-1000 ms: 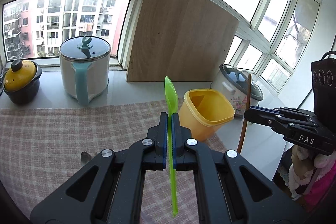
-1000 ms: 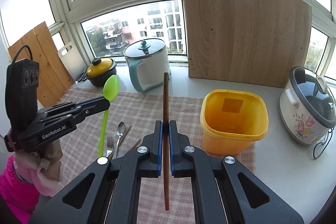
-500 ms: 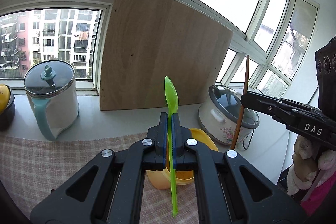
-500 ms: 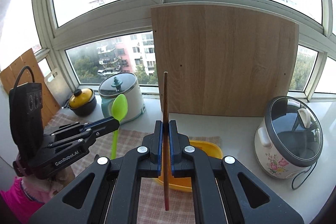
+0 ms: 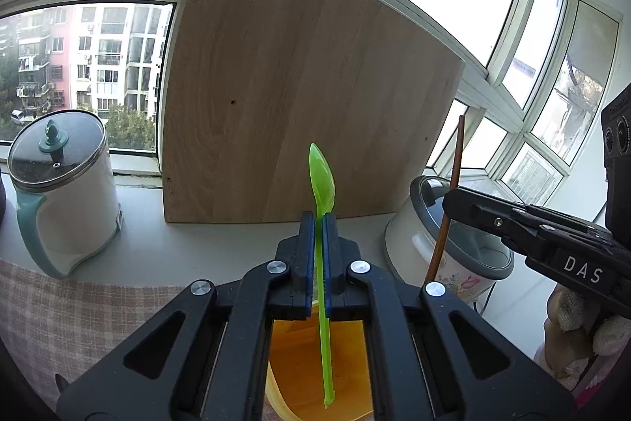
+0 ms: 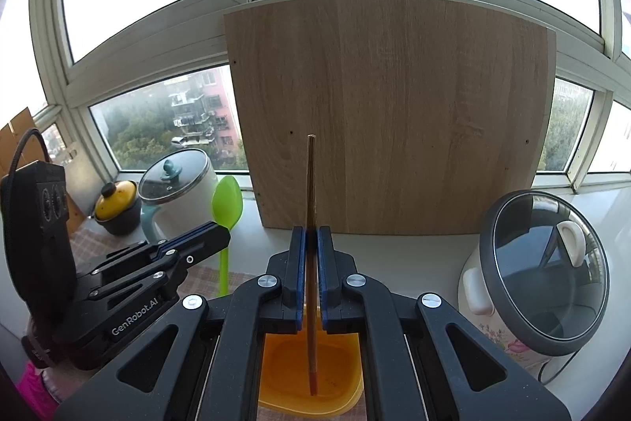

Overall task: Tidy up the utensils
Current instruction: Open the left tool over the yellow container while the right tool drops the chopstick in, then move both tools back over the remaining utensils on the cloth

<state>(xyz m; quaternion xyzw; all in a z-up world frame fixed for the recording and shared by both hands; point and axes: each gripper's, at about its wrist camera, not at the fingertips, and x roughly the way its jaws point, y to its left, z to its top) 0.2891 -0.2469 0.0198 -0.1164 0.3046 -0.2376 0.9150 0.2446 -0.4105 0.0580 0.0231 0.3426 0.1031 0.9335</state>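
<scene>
My left gripper [image 5: 319, 224] is shut on a green plastic spoon [image 5: 321, 180], bowl up, its handle hanging over the yellow container [image 5: 299, 362]. My right gripper [image 6: 312, 237] is shut on a brown wooden chopstick [image 6: 310, 184], held upright with its lower end over the same yellow container [image 6: 288, 366]. In the left wrist view the right gripper [image 5: 447, 198] with its chopstick [image 5: 453, 168] shows at the right. The right wrist view has the left gripper [image 6: 223, 233] and the green spoon [image 6: 226, 202] at the left.
A wooden board [image 6: 390, 113] leans on the window behind the container. A white rice cooker [image 6: 540, 283] stands at the right, a white pot with glass lid [image 5: 59, 192] and a yellow-lidded pot [image 6: 116, 206] at the left. A checked cloth [image 5: 59, 318] covers the counter.
Both grippers have travelled rightward and forward with their utensils. The yellow container, earlier ahead to the right, now lies directly beneath both pairs of jaws.
</scene>
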